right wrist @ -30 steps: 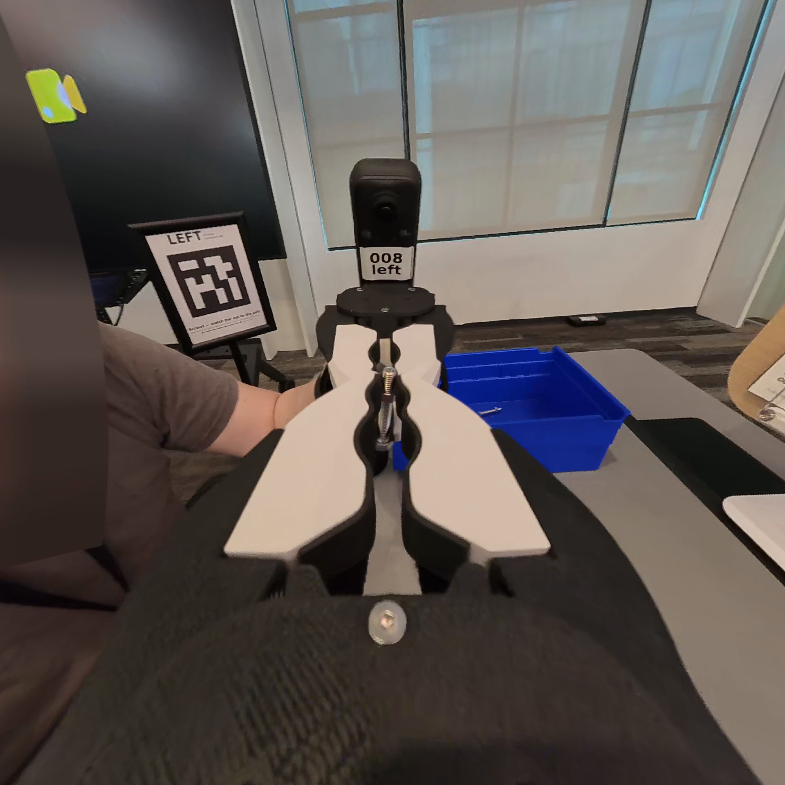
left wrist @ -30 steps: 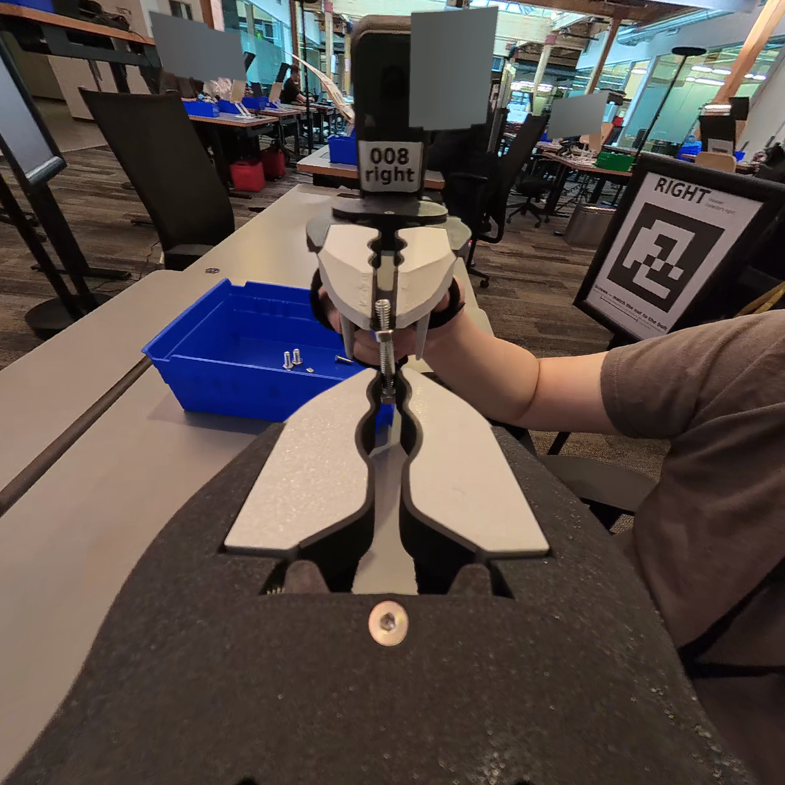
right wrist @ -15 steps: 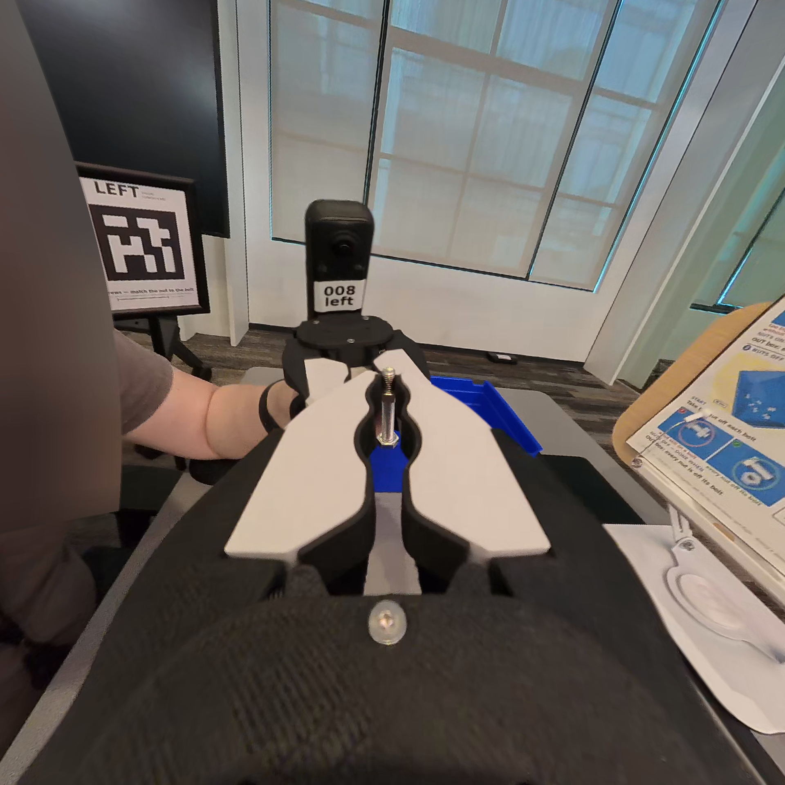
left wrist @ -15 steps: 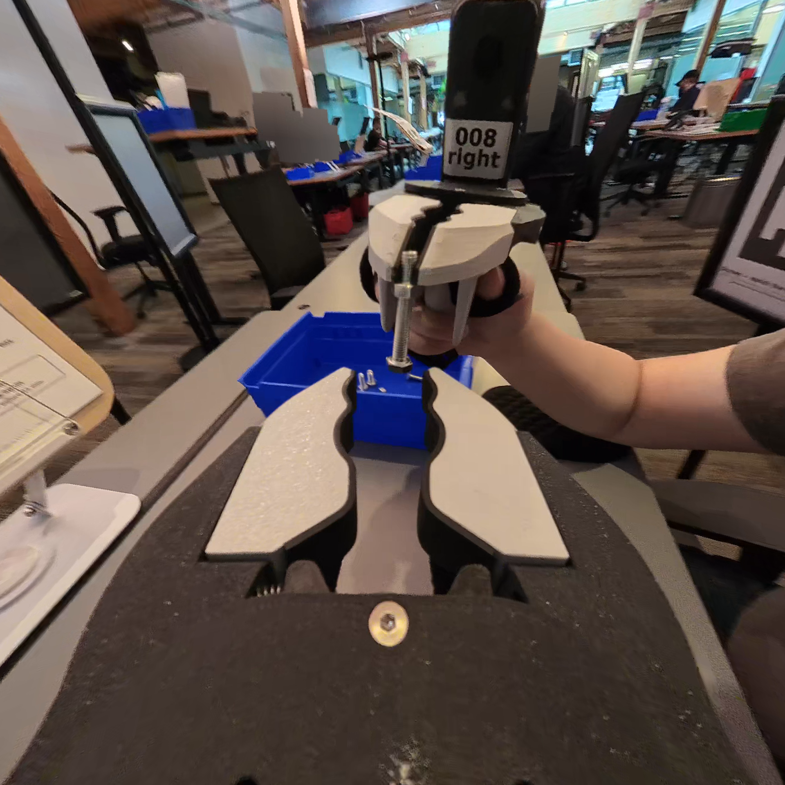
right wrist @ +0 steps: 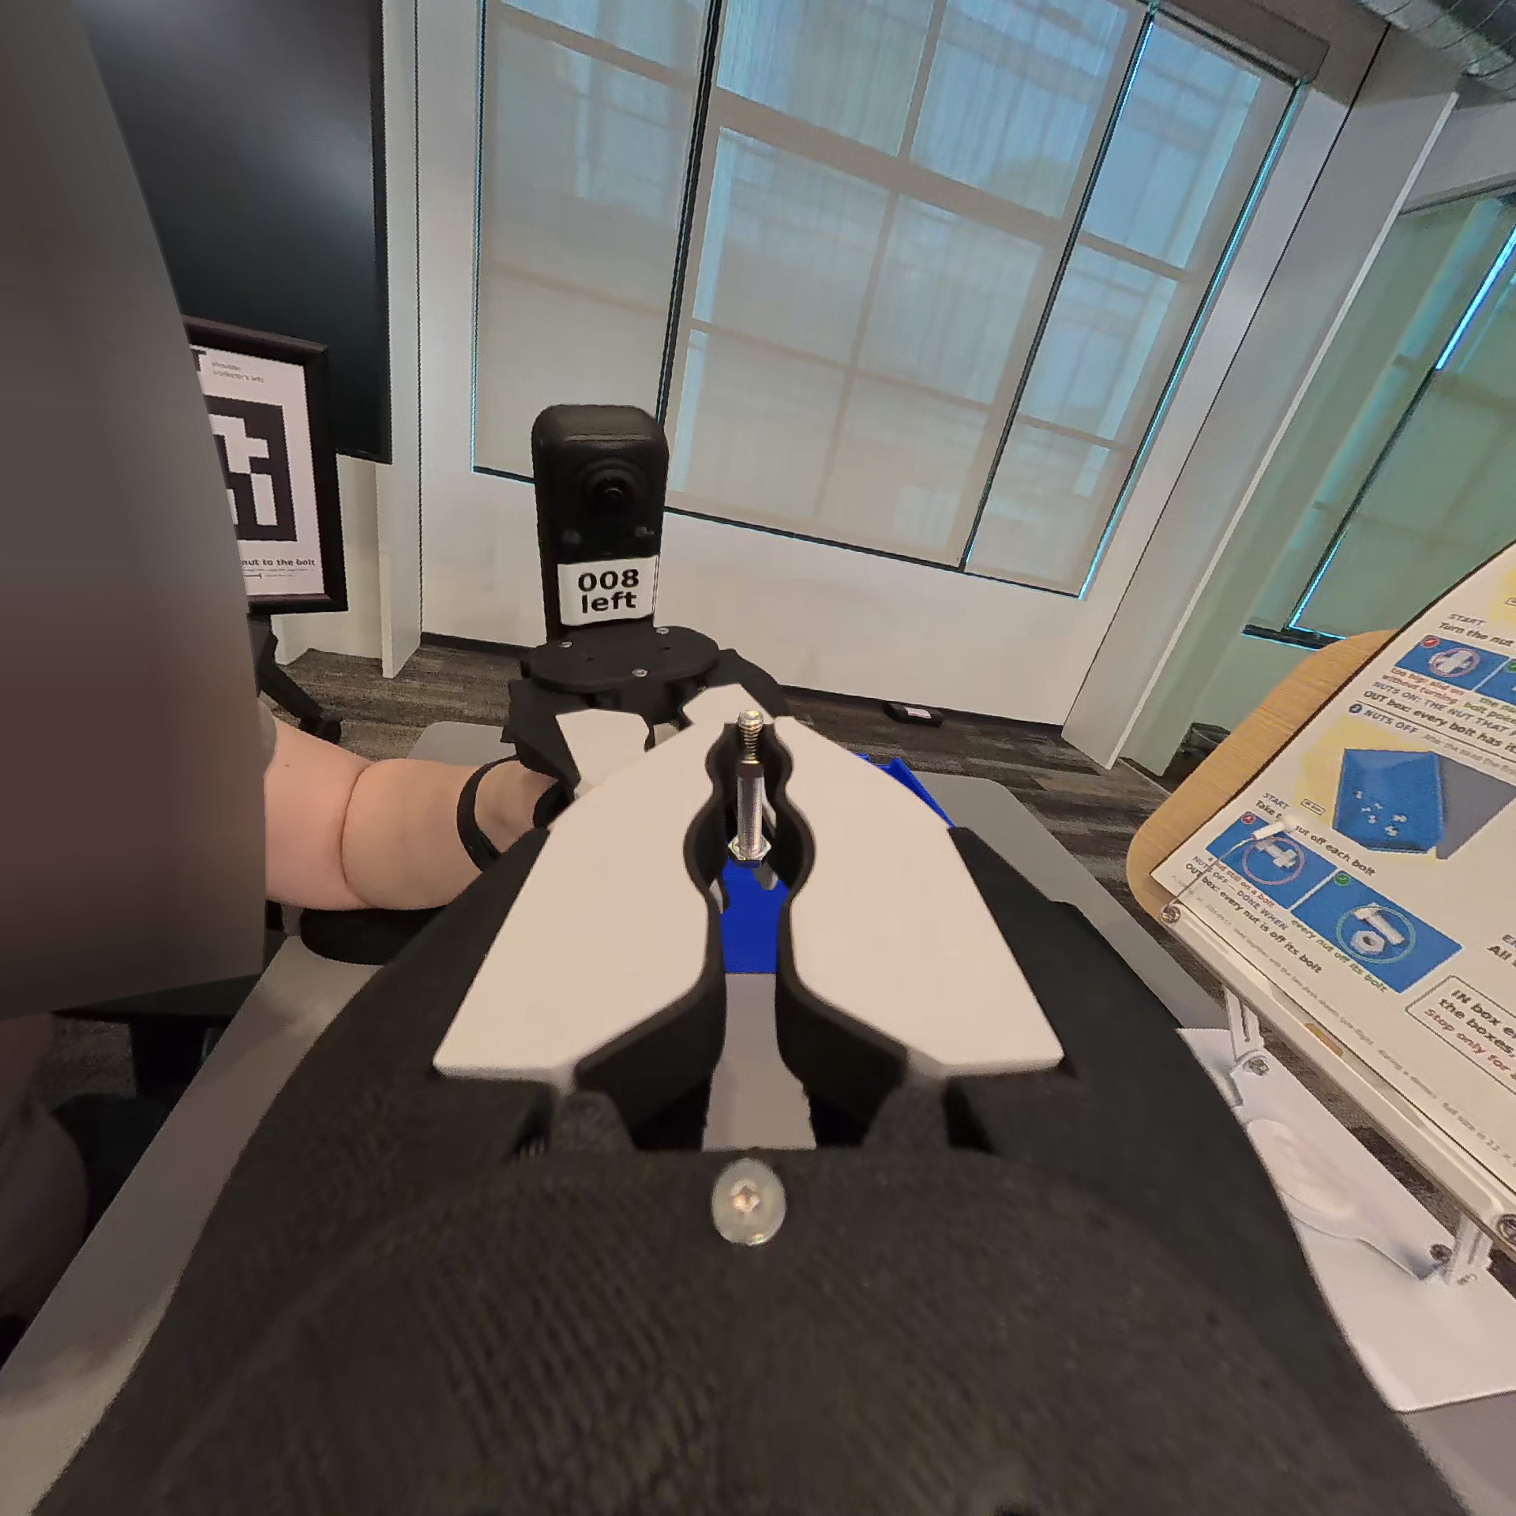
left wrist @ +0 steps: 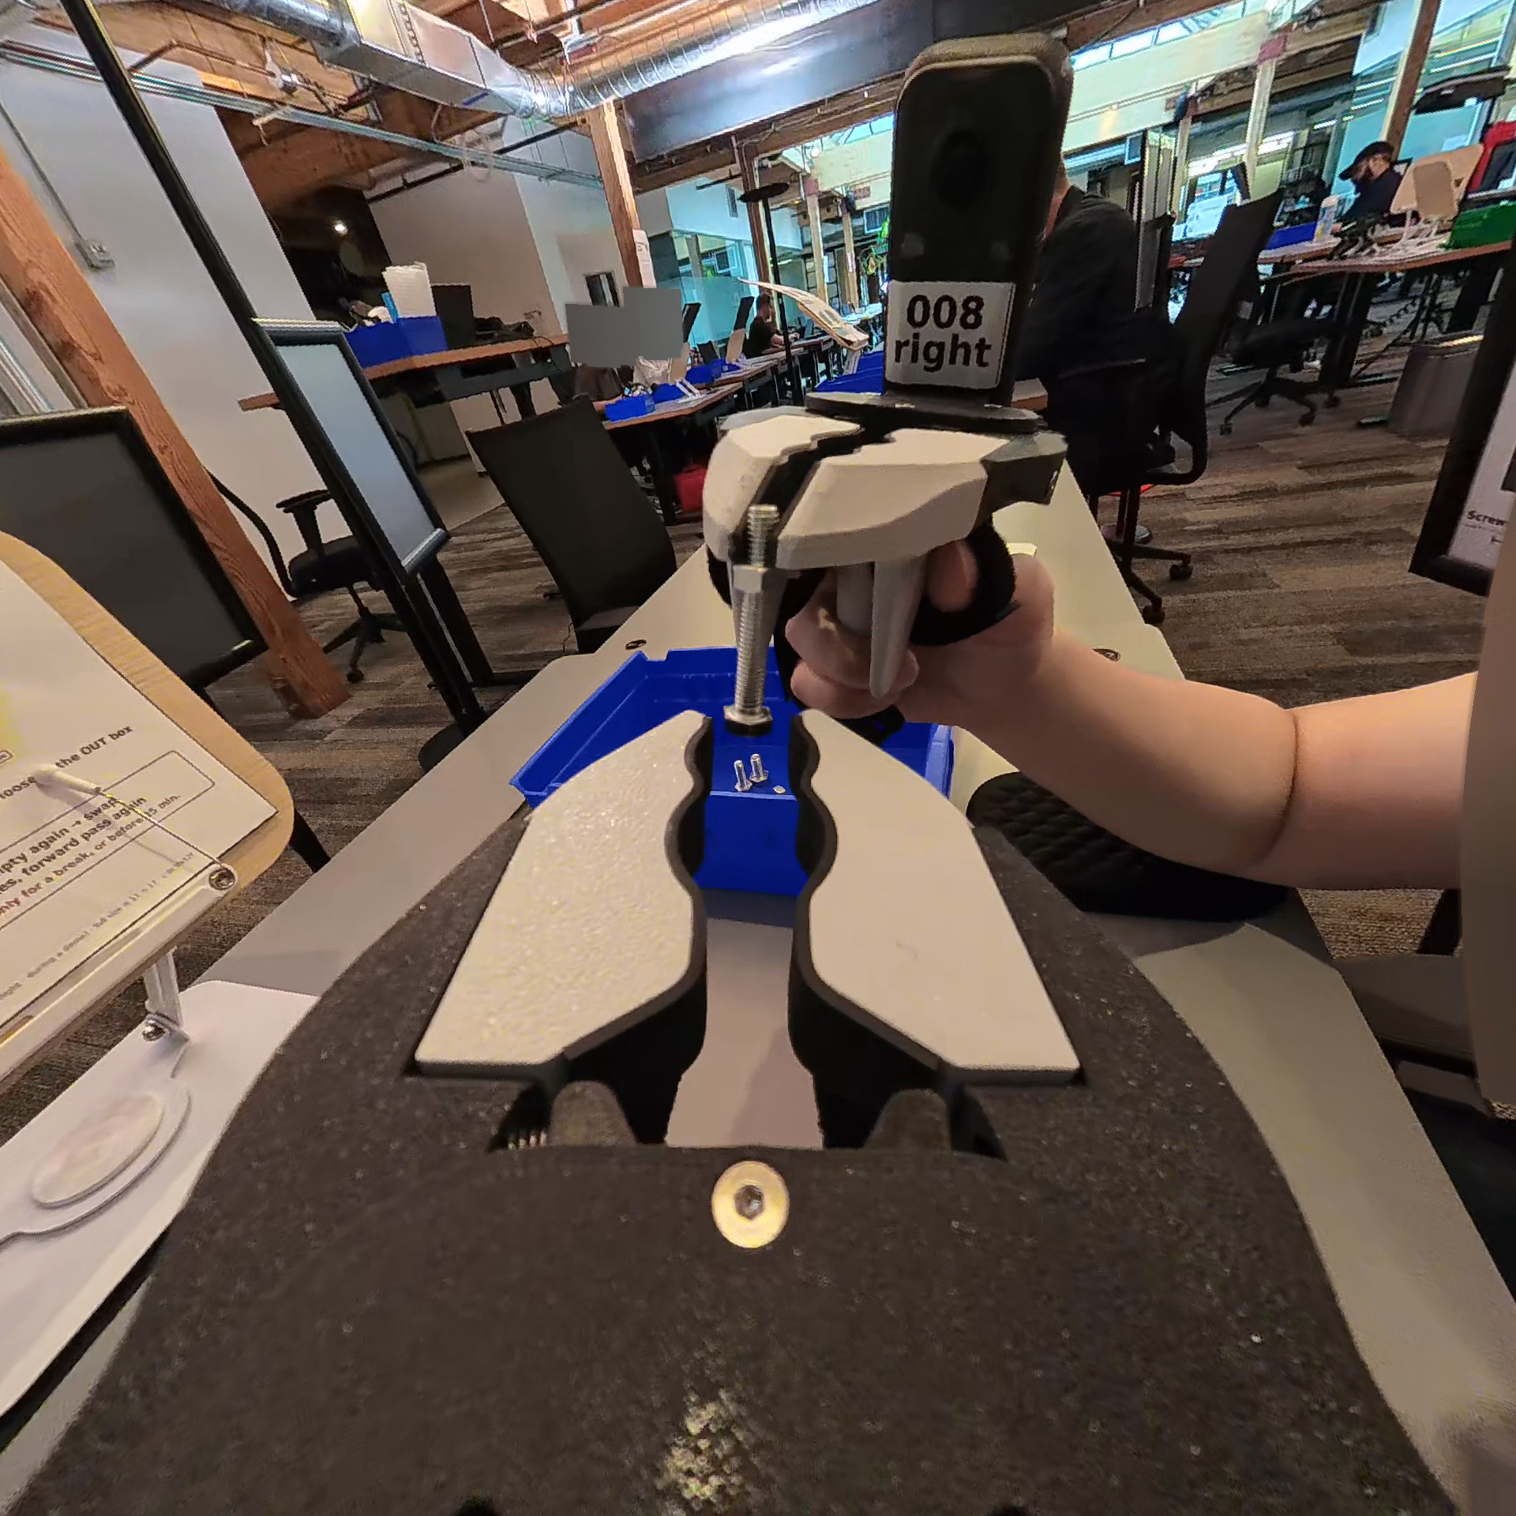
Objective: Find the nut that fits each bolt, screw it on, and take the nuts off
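My right gripper (right wrist: 749, 738) is shut on a long silver bolt (right wrist: 748, 812) and holds it upright above the blue bin (right wrist: 910, 800), head down. A nut (left wrist: 751, 578) sits high on the thread, just under the right gripper (left wrist: 763, 525). My left gripper (left wrist: 748, 726) is open and empty, its fingers (left wrist: 591, 894) spread apart. The bolt (left wrist: 751, 648) hangs at their tips, its head level with the gap and touching neither finger. Two small bolts (left wrist: 748, 771) lie in the bin (left wrist: 591, 738).
An instruction board on a white stand (left wrist: 107, 804) stands by the table's edge; it also shows in the right wrist view (right wrist: 1353, 820). A black pad (left wrist: 1091, 853) lies under the person's forearm (left wrist: 1189, 779). A framed marker sign (right wrist: 262, 476) stands behind the grey table (left wrist: 410, 886). The grippers' ends are close to 4 cm from one another.
My left gripper opened and let go of the bolt's lower end, then drew back a little. The right gripper kept hold of the bolt. Both views swung round toward the instruction board.
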The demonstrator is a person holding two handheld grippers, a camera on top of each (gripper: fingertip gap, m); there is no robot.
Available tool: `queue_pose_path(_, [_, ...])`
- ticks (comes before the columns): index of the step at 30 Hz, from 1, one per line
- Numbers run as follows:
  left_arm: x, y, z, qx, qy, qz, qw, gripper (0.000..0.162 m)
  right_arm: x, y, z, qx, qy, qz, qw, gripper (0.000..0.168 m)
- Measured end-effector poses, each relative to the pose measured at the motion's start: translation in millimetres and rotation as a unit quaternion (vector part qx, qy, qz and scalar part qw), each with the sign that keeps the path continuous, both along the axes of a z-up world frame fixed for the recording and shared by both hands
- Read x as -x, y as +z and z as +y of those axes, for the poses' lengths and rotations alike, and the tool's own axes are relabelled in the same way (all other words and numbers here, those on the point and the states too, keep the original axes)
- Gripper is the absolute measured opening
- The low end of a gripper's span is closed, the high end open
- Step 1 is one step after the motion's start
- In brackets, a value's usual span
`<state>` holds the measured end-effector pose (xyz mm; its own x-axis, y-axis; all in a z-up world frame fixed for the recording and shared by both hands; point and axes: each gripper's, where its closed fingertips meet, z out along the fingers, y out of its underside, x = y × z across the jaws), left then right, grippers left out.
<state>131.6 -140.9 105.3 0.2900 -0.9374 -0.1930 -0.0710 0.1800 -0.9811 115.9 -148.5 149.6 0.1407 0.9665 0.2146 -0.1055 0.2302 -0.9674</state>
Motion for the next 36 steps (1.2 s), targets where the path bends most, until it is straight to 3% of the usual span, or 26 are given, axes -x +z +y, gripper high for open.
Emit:
queue_pose_path(26, [1.4, 2.3, 0.4, -0.002, 0.002, -0.009, 1.000, 0.009, 2.7, -0.6, 2.2, 0.001, -0.010, 0.005, 1.000, 0.007])
queue_pose_path(29, [1.6, 1.4, -0.5, 0.010, -0.003, -0.002, 1.000, 0.009, 0.5, 0.1, 8.1, 0.008, -0.022, 0.005, 1.000, 0.025])
queue_pose_path(32, [0.9, 3.1, -2.9, 0.033, -0.018, -0.016, 0.999, 0.010, -5.7, 1.7, 11.3, 0.026, -0.017, 0.003, 1.000, 0.030])
queue_pose_path(36, [-2.9, 2.1, -5.8, 0.080, -0.052, -0.042, 0.995, 0.010, -1.3, 1.0, 0.9, 0.075, 0.049, 0.010, 0.996, 0.030])
